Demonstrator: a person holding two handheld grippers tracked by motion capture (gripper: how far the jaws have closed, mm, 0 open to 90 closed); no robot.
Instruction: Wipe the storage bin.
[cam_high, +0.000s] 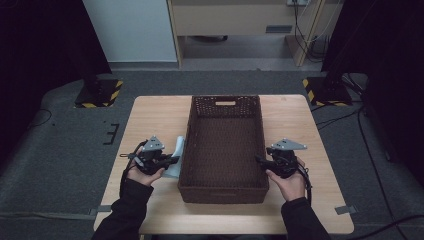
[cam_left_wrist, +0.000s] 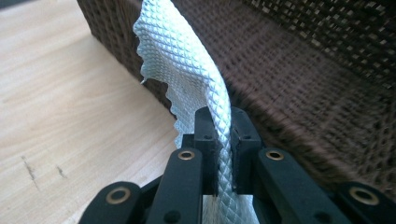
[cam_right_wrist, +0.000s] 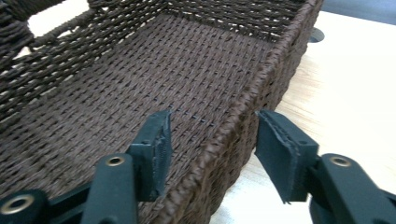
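Two tongs at work here. Left tongs (cam_left_wrist: 223, 140) are clamped tight on a pale quilted cloth (cam_left_wrist: 187, 60), which hangs just beside the left outer wall of the brown woven basket (cam_high: 222, 192) on the counter (cam_high: 150, 112); it looks like it brushes the wall, hard to be sure. Right tongs (cam_right_wrist: 212, 149) stand apart, straddling the basket's right rim without pinching it.
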